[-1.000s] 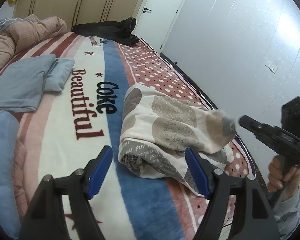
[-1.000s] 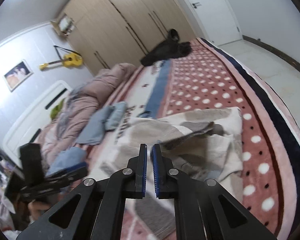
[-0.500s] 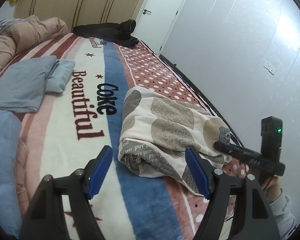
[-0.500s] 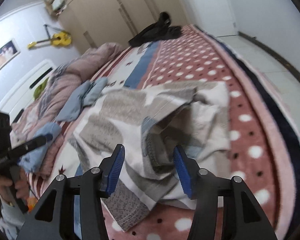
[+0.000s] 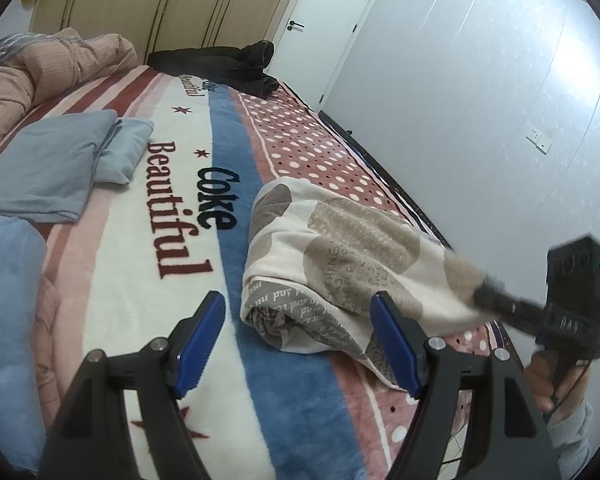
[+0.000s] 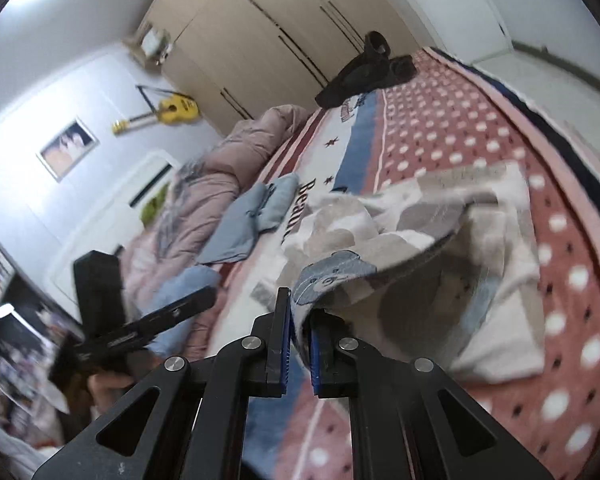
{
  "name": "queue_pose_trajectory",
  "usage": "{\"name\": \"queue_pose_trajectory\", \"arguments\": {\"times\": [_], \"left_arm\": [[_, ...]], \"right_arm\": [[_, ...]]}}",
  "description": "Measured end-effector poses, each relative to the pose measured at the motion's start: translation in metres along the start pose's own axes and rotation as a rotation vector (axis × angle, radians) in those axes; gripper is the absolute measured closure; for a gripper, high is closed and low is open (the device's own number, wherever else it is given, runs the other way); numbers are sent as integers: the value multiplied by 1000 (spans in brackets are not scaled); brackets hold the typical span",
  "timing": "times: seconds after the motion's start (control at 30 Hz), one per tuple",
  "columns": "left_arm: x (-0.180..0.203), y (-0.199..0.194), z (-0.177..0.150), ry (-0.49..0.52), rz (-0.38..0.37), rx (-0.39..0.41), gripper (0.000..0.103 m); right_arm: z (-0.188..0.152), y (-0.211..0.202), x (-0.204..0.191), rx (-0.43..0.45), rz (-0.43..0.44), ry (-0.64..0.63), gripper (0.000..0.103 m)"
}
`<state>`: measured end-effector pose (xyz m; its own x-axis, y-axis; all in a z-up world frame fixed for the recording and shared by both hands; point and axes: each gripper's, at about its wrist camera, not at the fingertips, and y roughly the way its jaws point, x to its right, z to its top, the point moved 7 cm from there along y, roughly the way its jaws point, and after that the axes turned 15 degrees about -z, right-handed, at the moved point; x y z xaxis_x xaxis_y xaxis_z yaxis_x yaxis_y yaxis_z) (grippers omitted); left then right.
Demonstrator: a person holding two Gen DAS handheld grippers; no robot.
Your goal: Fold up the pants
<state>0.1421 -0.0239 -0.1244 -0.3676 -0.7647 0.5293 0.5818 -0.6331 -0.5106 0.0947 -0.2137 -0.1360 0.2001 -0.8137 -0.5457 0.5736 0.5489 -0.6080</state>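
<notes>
The cream pants with beige and grey patches and printed lettering (image 5: 332, 264) lie bunched in a loose roll on the bed's fleece blanket with blue, white and red stripes and a red polka-dot band (image 5: 236, 392), near the bed's right edge and partly over the dotted band. The left gripper (image 5: 296, 344) hangs above the blanket just short of the roll, its blue-padded jaws spread wide and holding nothing; the near end of the roll shows between them.

The right gripper (image 6: 298, 346) has its jaws pinched almost together on an edge of the pants, beside a grey-blue bear patch (image 6: 332, 276), and that edge is raised off the bed so the fabric opens into a hollow behind it. In the left wrist view the right gripper (image 5: 484, 294) appears blurred at the pants' far corner, with the person's right hand (image 5: 556, 376) on its handle.

Farther up the bed lie folded light-blue garments (image 5: 56, 160), a crumpled pink quilt (image 5: 32, 76) and a heap of black clothing (image 5: 220, 64) by the beige wardrobe doors (image 5: 180, 4). A yellow guitar (image 6: 168, 112) hangs on the wall.
</notes>
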Motion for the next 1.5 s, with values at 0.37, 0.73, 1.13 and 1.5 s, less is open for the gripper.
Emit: {"name": "queue_pose_trajectory", "arguments": {"times": [0.37,0.73,1.13,1.5], "left_arm": [[-3,-4,-1,-4,5,3,32],[0,-4,-1,-6,1,4,32],[-5,-10,1,-11,4,13,32],[-12,1,8,-5,21,-1,30]], "right_arm": [[-63,22,55,-106,-180,102,62],[-55,34,59,-104,-18,199,54],[4,45,74,-62,-31,250,54],[58,62,70,-16,-166,176,100]]}}
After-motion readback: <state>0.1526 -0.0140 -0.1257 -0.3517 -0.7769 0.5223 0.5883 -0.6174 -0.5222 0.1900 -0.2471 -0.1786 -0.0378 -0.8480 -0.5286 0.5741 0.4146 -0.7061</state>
